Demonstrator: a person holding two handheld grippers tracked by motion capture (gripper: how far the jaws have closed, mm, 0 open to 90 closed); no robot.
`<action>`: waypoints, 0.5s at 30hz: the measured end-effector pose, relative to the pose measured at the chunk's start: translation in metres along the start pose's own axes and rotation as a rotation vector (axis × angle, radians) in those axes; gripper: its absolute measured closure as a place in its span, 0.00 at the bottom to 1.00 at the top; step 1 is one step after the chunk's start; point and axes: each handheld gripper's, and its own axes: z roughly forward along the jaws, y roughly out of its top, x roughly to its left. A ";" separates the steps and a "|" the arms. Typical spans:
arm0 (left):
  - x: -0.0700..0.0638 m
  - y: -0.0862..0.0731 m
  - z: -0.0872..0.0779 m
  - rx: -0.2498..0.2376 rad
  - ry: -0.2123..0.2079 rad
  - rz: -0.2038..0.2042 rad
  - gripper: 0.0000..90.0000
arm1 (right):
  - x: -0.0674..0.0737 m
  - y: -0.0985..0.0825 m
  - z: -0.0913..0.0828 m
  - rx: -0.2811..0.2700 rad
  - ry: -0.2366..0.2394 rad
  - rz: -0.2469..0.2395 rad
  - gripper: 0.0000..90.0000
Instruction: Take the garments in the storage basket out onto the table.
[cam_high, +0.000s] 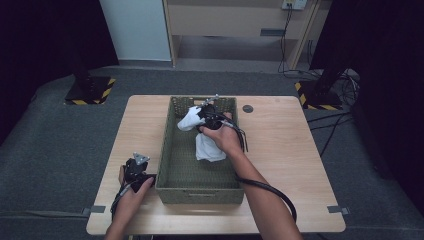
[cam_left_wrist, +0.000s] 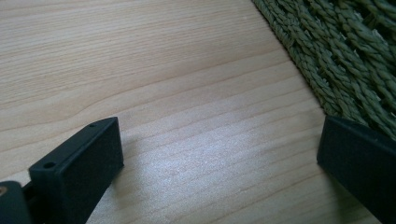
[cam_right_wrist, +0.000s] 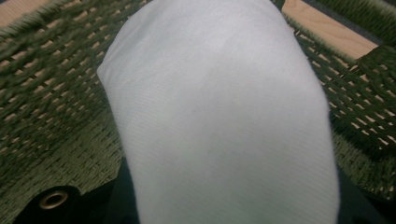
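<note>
The table (cam_high: 280, 150) is pale wood, smooth and matt, its grain running in long wavy lines. On it, the basket (cam_high: 200, 192) is olive-green woven fibre, coarse and ropy, with open gaps in the weave. The cloth (cam_right_wrist: 219, 116) is white fabric, soft, finely knit and dull. The left gripper (cam_left_wrist: 219, 154) has black matt plastic jaws with faintly grainy faces. The floor (cam_high: 60, 140) is grey carpet, flat and fuzzy.
</note>
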 end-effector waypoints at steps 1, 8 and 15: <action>0.000 0.000 0.000 -0.001 0.000 -0.001 0.00 | 0.000 0.001 -0.003 -0.007 -0.001 -0.004 0.64; 0.000 0.000 0.000 0.000 -0.001 0.002 0.00 | 0.001 0.006 -0.021 -0.032 -0.009 -0.013 0.63; 0.000 0.000 0.000 0.000 -0.001 0.002 0.00 | 0.001 0.009 -0.033 -0.046 -0.019 -0.027 0.63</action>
